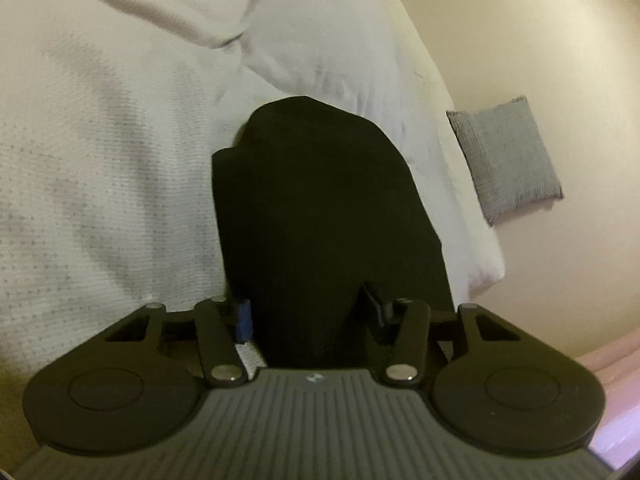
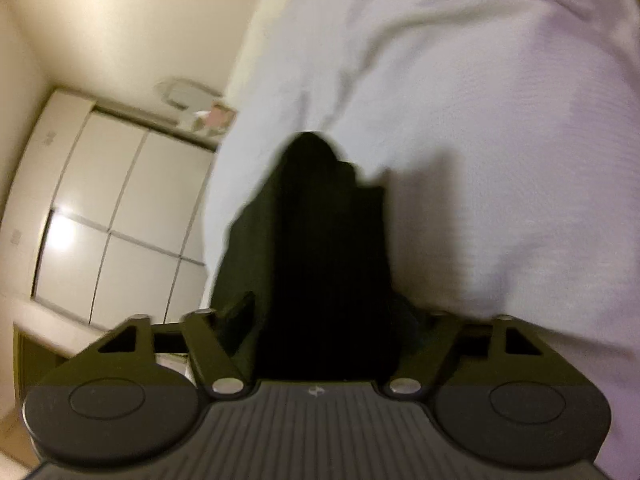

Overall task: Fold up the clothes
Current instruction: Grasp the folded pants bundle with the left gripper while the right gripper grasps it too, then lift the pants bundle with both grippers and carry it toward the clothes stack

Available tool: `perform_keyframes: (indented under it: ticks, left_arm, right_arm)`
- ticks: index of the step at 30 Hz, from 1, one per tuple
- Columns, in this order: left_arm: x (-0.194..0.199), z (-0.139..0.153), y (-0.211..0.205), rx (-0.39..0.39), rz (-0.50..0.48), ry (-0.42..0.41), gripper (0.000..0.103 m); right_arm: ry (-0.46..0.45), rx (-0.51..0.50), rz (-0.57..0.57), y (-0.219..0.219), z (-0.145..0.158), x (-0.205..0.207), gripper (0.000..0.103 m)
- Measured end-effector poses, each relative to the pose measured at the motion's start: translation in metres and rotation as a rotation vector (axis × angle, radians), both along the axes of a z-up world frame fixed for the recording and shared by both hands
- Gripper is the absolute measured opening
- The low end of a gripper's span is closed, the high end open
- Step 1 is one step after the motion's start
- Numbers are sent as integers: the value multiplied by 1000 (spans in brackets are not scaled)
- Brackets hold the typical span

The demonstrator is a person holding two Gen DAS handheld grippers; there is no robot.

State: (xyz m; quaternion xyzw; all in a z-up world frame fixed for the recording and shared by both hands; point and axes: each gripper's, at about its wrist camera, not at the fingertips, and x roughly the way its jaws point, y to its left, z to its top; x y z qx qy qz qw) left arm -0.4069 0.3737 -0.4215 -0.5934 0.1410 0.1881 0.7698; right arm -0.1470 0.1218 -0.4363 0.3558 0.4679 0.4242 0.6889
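A black garment (image 1: 320, 208) lies in a long dark strip on the white bed (image 1: 100, 160). Its near end fills the gap between the fingers of my left gripper (image 1: 308, 316). The blue pad of one finger (image 1: 244, 320) stands right at the cloth's left edge, and I see no clear pinch. In the blurred right wrist view the black garment (image 2: 320, 260) likewise runs out from between the wide-set fingers of my right gripper (image 2: 324, 320). Those jaws stand apart around the cloth, whose near end hides the pads.
A white pillow (image 1: 320, 32) lies beyond the garment at the bed's edge. A grey cushion (image 1: 506, 156) sits on the pale floor to the right. White closet doors (image 2: 112, 216) stand left of the bed (image 2: 480, 120) in the right wrist view.
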Motion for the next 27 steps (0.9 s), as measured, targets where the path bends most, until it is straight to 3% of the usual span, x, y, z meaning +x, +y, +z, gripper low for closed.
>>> perform_keyframes:
  ticks: [3,7,8,11,13,16,20,27]
  left_arm:
    - [3,-6,10,-56,17,-31,47]
    - [22,-3,13,-35,-11,-7,46]
    - [25,-1,14,-24,-17,-4,38]
    - [27,0,17,-28,-28,-43,28]
    - [29,2,21,-33,-27,-71,26]
    - [32,26,16,-26,-17,-40,24]
    - [31,80,9,-10,-14,-33,24]
    - [-18,194,-15,-14,98,-38,24]
  right_arm:
    - [-40,31,41,7,2,-2,61]
    - [7,8,25,18,-14,7,46]
    - [14,16,28,21,-15,9,41]
    - [55,71,43,25,-22,17,26]
    - [79,108,55,27,-27,21,23]
    - [102,112,69,29,-19,23,21]
    - [104,92,83,30,16,26,21]
    - [105,82,193,41,132,22,21]
